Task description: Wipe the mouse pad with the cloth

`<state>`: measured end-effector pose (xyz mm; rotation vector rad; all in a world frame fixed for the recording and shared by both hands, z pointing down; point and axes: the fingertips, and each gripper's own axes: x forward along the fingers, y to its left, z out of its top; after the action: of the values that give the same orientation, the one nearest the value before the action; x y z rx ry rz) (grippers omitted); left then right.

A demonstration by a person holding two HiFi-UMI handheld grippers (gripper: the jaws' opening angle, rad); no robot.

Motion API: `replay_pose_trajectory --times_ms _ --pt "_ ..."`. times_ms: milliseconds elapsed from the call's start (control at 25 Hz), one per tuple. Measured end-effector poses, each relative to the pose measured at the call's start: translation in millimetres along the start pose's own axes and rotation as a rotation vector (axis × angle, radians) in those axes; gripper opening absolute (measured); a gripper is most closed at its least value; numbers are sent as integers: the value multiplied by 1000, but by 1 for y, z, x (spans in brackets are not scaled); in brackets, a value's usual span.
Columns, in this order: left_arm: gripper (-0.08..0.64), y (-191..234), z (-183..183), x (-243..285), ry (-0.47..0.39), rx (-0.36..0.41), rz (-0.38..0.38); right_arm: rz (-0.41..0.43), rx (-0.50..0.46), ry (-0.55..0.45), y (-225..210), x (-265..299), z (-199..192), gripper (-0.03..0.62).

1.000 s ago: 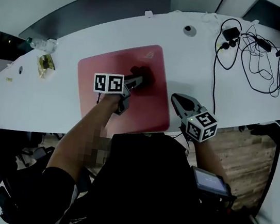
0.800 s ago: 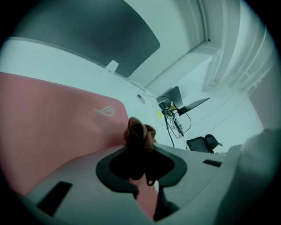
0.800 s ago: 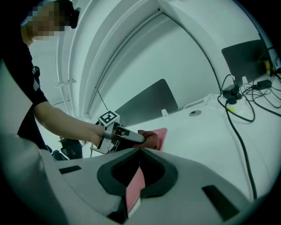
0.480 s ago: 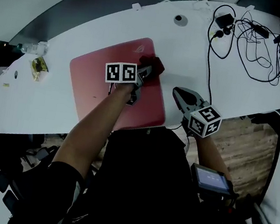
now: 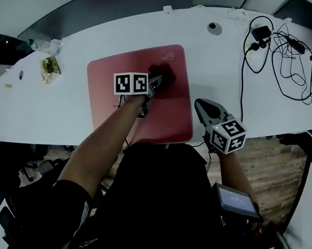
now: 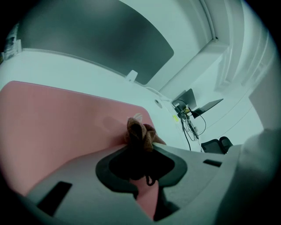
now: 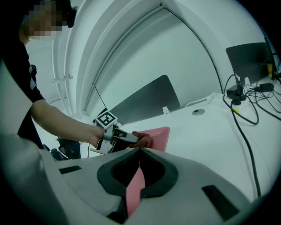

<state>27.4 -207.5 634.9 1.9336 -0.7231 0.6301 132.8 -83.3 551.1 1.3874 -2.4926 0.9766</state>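
Left claw (image 6: 139, 148) is squeezing shut on the bunched brown cloth (image 6: 139, 132), which is poking toward the pink mouse pad's (image 5: 118, 104) upper-right corner. Only the right gripper view is showing the right claw (image 7: 139, 151) pinching the pad's edge.

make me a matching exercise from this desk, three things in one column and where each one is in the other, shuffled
Things:
1. brown cloth
2. mouse pad
3. black cables

Places:
A. tangled at the right end of the white table
B. clamped in the jaws of the left gripper
C. lying flat on the table, under the cloth

Pairs: 1-B, 2-C, 3-A
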Motion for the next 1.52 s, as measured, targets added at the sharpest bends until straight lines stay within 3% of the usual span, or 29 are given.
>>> replay_pose_trajectory --times_ms 480,960,1520 --pt "87 95 -6 -83 -71 -64 78 29 -85 31 48 39 9 26" --pt "88 184 -20 -176 -163 -134 216 91 -123 53 77 68 17 26" --pt "89 257 -40 -249 -231 -187 341 42 -143 55 90 68 17 26"
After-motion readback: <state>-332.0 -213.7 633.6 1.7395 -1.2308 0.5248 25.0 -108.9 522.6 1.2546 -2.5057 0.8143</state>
